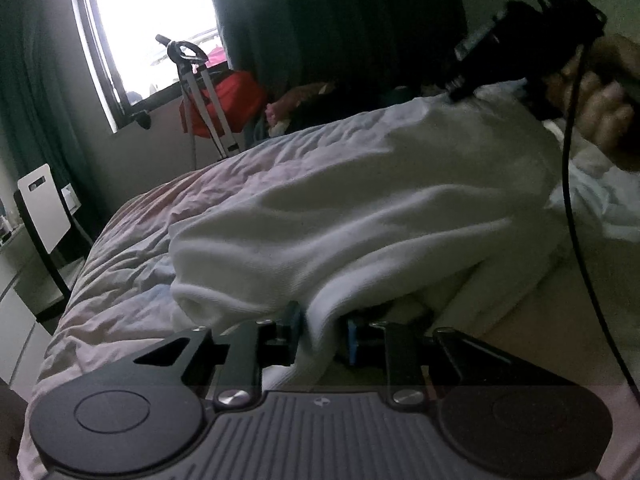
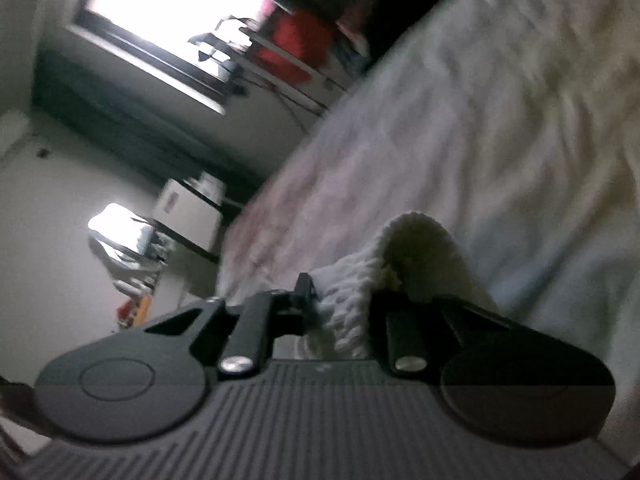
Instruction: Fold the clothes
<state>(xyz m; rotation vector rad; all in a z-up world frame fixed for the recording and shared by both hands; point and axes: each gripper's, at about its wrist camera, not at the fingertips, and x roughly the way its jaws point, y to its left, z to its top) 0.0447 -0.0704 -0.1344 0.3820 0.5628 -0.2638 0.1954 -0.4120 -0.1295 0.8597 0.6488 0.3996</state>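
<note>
A white knitted garment [image 1: 360,208] is stretched across the bed [image 1: 132,240]. My left gripper [image 1: 323,332] is shut on a fold of its near edge, between the blue pads. My right gripper [image 1: 460,92] shows at the upper right of the left wrist view, held by a hand, gripping the garment's far end and lifting it. In the right wrist view my right gripper [image 2: 344,308] is shut on a bunched ribbed edge of the white garment [image 2: 404,240], above the bed [image 2: 360,152]. That view is tilted and blurred.
A bright window [image 1: 152,24] is at the back left. A metal stand [image 1: 200,96] with a red bag [image 1: 236,100] is under it. A white chair [image 1: 44,208] stands left of the bed. Dark curtains [image 1: 340,20] hang behind. A black cable [image 1: 572,208] hangs at the right.
</note>
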